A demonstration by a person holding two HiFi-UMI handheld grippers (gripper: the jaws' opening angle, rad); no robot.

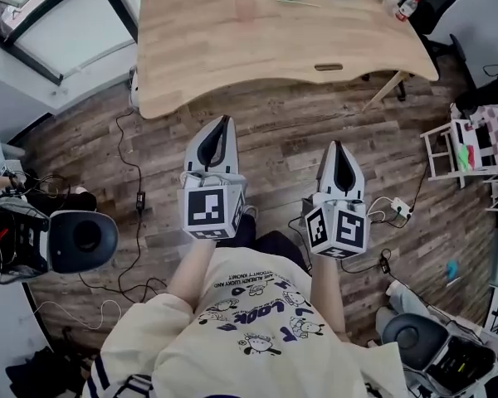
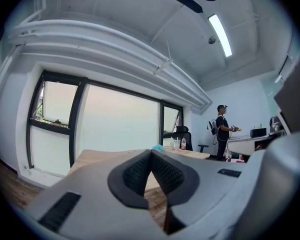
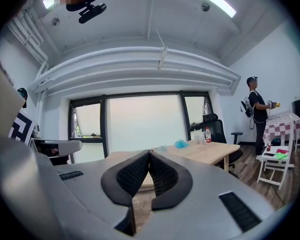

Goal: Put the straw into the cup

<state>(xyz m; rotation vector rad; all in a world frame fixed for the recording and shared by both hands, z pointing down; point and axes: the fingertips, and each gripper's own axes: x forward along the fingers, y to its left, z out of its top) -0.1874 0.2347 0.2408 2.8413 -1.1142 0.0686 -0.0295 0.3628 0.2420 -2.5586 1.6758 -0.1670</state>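
My left claw [image 1: 224, 127] is fully closed: in the left gripper view its two ribbed pads [image 2: 138, 171] meet at the tip with nothing between them. My right claw [image 1: 339, 150] is the same, pads [image 3: 162, 174] pressed together and holding nothing. In the head view both claws hang side by side over the wooden floor [image 1: 274, 143], pointing toward the bench [image 1: 257, 48] but short of its near edge and touching nothing. The clear cup [image 2: 176, 144] stands at the far right corner of the bench, just beside a red-labelled bottle [image 2: 183, 143] and well apart from both claws. A thin pale stick [image 1: 297, 3] lies near the bench's far edge; I cannot tell whether it is the straw.
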